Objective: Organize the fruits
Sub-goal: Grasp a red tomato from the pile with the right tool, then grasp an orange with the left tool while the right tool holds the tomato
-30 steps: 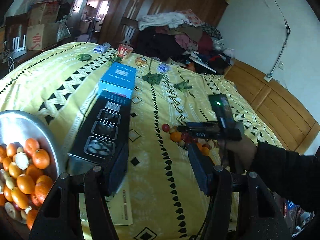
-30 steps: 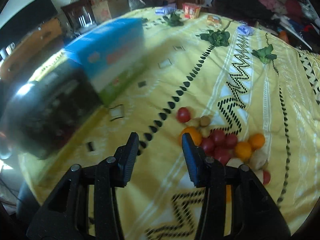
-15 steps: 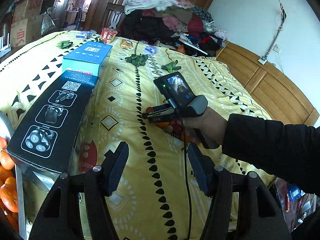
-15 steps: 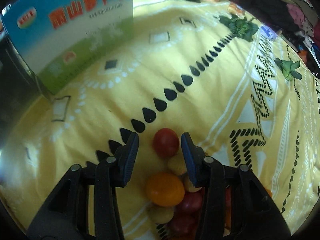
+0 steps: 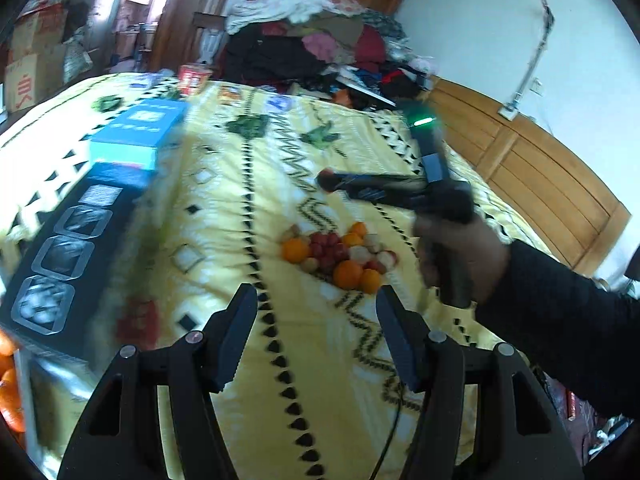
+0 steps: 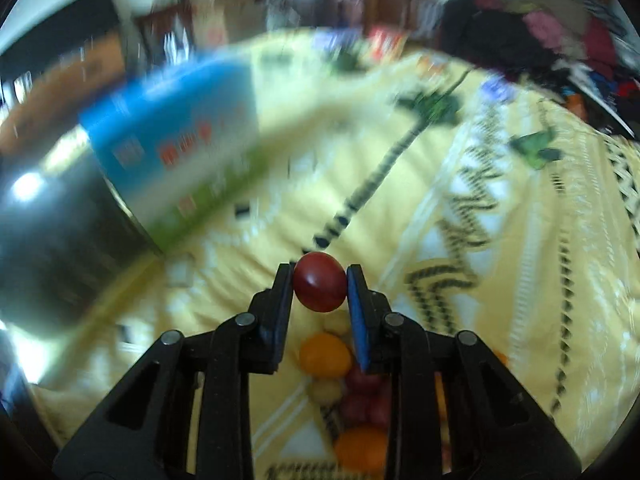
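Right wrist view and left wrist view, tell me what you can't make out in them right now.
- Right wrist view: print on the blue box is smeared by motion blur.
- Right wrist view: the fruit pile is mostly covered by the right gripper, shut on a red fruit.
- Left wrist view: oranges are cut off by the left edge; their container is unseen.
- Left wrist view: the black box pictures are too blurred to read.

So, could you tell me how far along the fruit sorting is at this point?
Partly done, I'd judge. Some oranges show at the left wrist view's left edge, beside the black box; whether they sit in a container is out of view. In hand: the right tool has just closed on a red cherry tomato, lifted clear of the bedspread. Left: the mixed fruit pile. The left tool is open and empty.
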The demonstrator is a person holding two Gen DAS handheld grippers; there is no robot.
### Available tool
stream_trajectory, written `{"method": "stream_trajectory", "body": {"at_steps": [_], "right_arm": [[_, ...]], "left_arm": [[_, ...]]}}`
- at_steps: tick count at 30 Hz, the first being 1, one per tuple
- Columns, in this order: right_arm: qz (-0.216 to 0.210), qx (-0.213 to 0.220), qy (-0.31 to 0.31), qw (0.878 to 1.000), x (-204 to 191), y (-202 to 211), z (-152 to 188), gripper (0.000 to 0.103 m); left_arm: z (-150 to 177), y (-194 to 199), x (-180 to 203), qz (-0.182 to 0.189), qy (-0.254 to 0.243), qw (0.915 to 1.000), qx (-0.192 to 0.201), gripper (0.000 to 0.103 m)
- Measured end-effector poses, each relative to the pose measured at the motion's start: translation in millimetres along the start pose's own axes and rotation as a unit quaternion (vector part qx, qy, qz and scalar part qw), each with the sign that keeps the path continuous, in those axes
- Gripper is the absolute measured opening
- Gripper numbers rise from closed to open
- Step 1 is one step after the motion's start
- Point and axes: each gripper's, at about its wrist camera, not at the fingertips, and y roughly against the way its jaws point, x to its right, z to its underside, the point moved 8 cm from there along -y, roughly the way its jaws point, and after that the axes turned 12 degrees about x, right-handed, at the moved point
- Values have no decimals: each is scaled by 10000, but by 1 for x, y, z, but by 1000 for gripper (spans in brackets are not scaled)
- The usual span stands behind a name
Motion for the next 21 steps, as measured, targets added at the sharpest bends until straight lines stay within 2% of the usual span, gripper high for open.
{"method": "stream_trajectory", "body": {"at_steps": [3, 8, 10, 15, 18, 21], "right_arm": [[131, 348, -432, 9984, 19, 57, 3, 28], [339, 477, -1171, 9914, 41, 123, 46, 28], [394, 457, -1474, 9872, 48, 133, 62, 28], [528, 290, -2060, 9767, 68, 146, 100, 28], [527, 229, -2177, 9743, 74, 148, 110, 28], [504, 222, -2233, 9732, 79, 149, 116, 28]], "left_arm": [[6, -26, 16, 290, -8, 9995, -126, 63], [31, -96, 23, 552, 104, 9966, -607, 61], [41, -128, 26, 714, 263, 9935, -841, 60], [65, -186, 35, 585, 177, 9910, -1192, 53], [78, -208, 36, 464, 115, 9893, -1377, 52], [82, -219, 35, 410, 215, 9891, -1398, 52]]}}
